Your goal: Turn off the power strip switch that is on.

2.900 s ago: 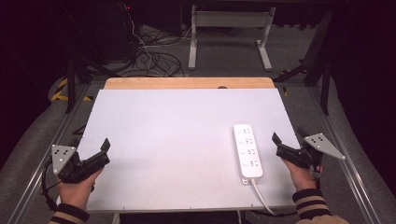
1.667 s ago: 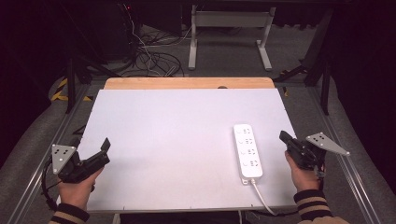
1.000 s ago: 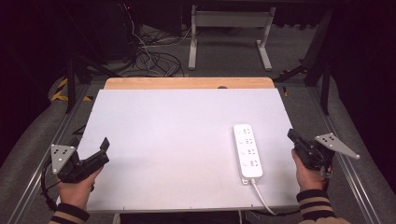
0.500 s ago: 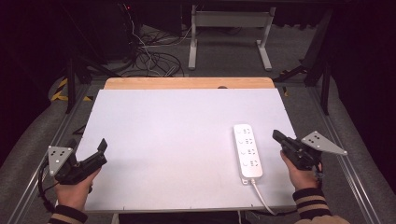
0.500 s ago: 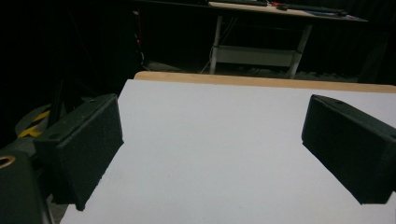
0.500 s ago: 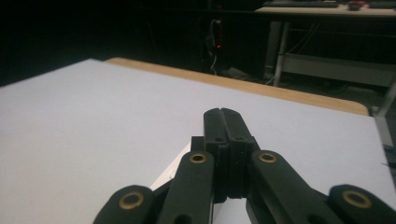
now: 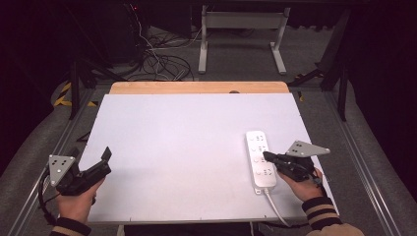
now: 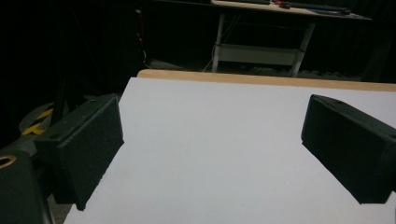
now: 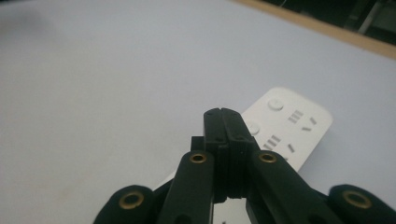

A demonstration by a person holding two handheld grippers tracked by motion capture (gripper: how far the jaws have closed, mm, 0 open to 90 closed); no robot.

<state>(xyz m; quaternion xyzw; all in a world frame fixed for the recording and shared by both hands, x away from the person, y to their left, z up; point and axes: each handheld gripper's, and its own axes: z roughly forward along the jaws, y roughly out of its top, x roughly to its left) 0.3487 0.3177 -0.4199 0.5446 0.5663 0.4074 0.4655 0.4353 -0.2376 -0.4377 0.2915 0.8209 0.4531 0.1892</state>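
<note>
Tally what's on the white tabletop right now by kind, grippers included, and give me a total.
Power strips: 1, a white power strip with its cord running off the near edge.
Grippers: 2, the left gripper with jaws apart, the right gripper with jaws closed over the strip.
Total: 3
</note>
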